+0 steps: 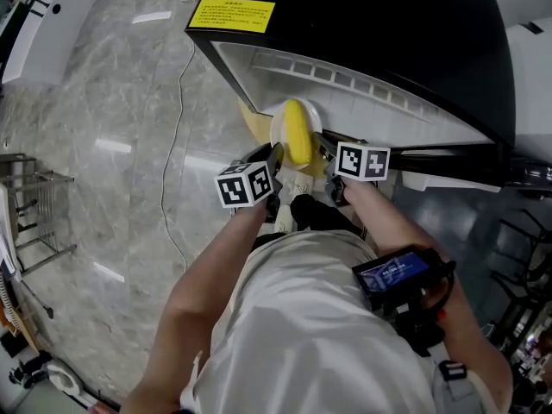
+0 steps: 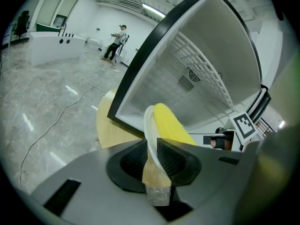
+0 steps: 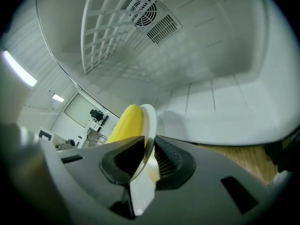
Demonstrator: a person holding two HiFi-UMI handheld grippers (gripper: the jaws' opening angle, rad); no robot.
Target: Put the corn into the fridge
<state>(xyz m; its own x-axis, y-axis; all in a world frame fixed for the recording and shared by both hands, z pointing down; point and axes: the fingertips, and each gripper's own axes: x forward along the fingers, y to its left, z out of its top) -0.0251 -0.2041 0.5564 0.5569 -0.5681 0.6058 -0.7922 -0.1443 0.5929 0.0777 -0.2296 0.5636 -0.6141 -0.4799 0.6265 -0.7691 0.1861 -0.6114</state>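
Note:
A yellow corn cob lies on a small white plate, carried between both grippers right at the mouth of the open fridge. My left gripper is shut on the plate's left rim. In the left gripper view the rim sits pinched between the ribbed pads, with the corn just behind. My right gripper is shut on the opposite rim. There the plate stands edge-on between the jaws, the corn beside it, facing the white fridge interior.
The fridge has a wire shelf and a fan vent at its back wall. A light wooden surface lies under its front edge. A cable runs over the marble floor, and a metal rack stands at the left. A person is far off.

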